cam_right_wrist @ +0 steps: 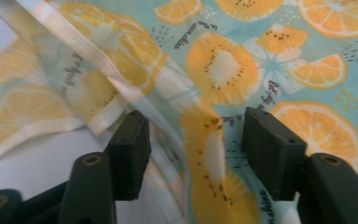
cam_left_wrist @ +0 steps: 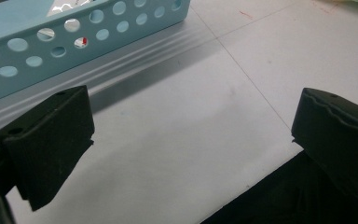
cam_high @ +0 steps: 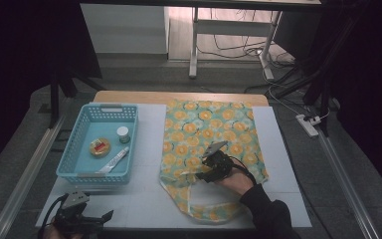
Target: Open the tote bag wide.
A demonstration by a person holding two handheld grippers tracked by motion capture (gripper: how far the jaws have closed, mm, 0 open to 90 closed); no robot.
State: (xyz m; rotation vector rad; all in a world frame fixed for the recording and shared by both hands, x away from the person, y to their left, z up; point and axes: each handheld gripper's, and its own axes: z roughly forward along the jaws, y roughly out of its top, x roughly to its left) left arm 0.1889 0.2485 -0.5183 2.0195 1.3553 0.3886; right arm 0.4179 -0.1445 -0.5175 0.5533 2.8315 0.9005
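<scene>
Fabric first: one tote bag [cam_high: 209, 144] printed with orange slices on a pale blue-green ground lies flat on the white table [cam_high: 144, 199], right of centre, its mouth and one looped handle [cam_high: 214, 209] toward the person. One light blue perforated basket [cam_high: 99, 144] stands to its left, well apart from the bag — inside it are three things: a small white-capped jar [cam_high: 123, 134], a round yellowish disc with a red label [cam_high: 100, 147] and a flat white tube [cam_high: 113, 162] lying aslant near the front wall.

Two grippers are at work. The right gripper [cam_high: 210, 167] sits over the bag's lower edge, held by a hand [cam_high: 236, 181] in a dark sleeve reaching in from the bottom right. In the right gripper view its jaws stand part-way apart with a raised fold of the bag's rim [cam_right_wrist: 200, 140] between them; the pads do not press on it. No other thing lies between this gripper and the cloth.

The left gripper [cam_high: 97, 219] rests low at the table's near left corner, just in front of the basket, pointing to the right along the table edge. Its jaws are spread wide over bare white tabletop with nothing between them.
</scene>
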